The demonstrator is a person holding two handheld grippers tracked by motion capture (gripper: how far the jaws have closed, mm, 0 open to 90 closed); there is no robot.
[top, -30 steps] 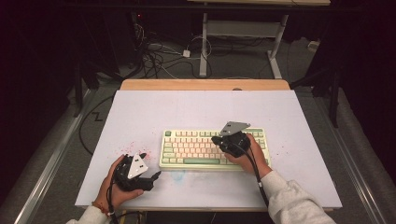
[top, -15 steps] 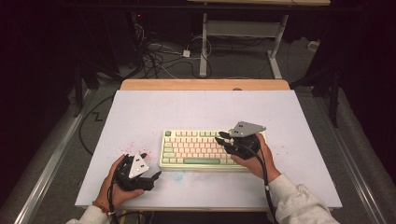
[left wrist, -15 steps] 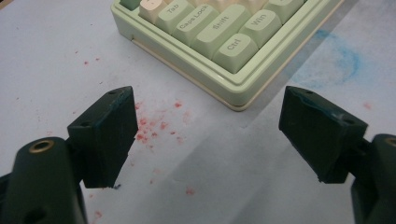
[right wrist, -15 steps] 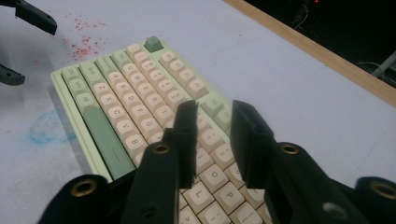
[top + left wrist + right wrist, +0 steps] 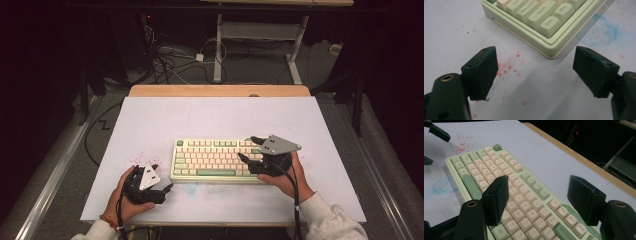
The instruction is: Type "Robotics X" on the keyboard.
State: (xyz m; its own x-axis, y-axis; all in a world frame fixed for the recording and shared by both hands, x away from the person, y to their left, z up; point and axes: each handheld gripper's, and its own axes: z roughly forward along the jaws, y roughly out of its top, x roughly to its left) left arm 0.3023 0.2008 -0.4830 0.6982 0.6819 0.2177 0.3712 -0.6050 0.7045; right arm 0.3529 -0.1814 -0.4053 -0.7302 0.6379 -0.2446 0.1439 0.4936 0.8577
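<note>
A pale green keyboard [image 5: 212, 160] with cream keys lies on the white tabletop [image 5: 215, 115], near the front middle. My right gripper [image 5: 248, 148] hovers over the keyboard's right end, open, with nothing between its jaws; in the right gripper view the gripper [image 5: 539, 192] looks down on the keys [image 5: 506, 172]. To the left of the keyboard, my left gripper [image 5: 162, 176] rests low over the table, open and empty. The left gripper view has this gripper [image 5: 535, 67] facing the keyboard's near left corner [image 5: 549, 25], a short gap away.
Red specks [image 5: 137, 157] and a blue smudge [image 5: 190, 189] mark the tabletop by the keyboard's left end. A wooden strip [image 5: 220, 90] edges the far side. Cables [image 5: 170, 60] and a metal stand [image 5: 260, 35] lie on the floor beyond.
My right gripper has shifted a little to the right along the keyboard, toward its right end. The left gripper and the keyboard have stayed put.
</note>
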